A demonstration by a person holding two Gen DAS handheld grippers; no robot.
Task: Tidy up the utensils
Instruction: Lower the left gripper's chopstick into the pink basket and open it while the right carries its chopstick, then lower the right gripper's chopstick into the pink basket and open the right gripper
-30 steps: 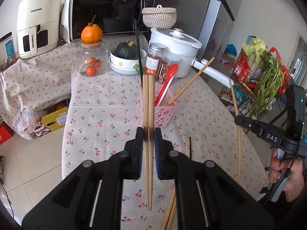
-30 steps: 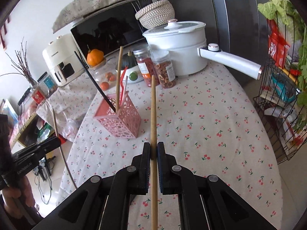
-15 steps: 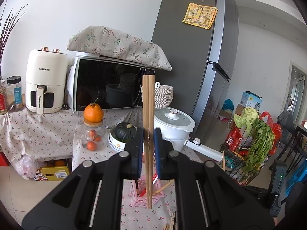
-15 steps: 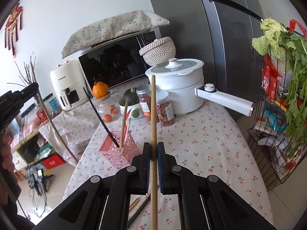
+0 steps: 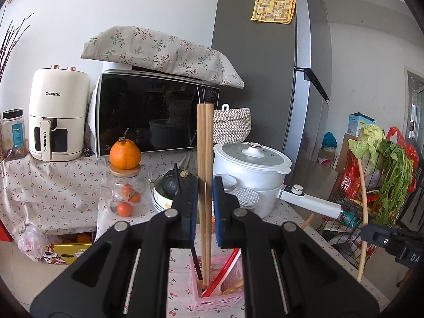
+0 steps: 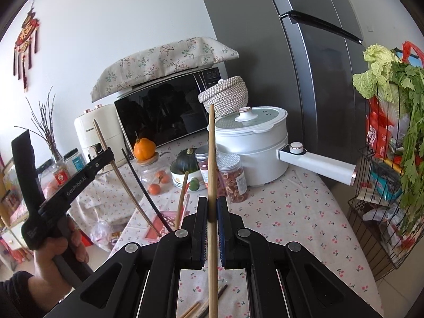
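Holding chopsticks upright over the pink basket (image 5: 216, 295) at lower centre.
We clamp a pair of chopsticks (image 5: 204, 159) in our left gripper (image 5: 205, 206), a single chopstick (image 6: 211, 159) in our right gripper (image 6: 211, 221); light, stiff, smooth sticks, best gripped mid-shaft, likely to pivot.

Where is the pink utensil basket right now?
In the left wrist view, the pink utensil basket sits bottom centre on the cherry-print tablecloth, directly below the left tool holding a chopstick pair.
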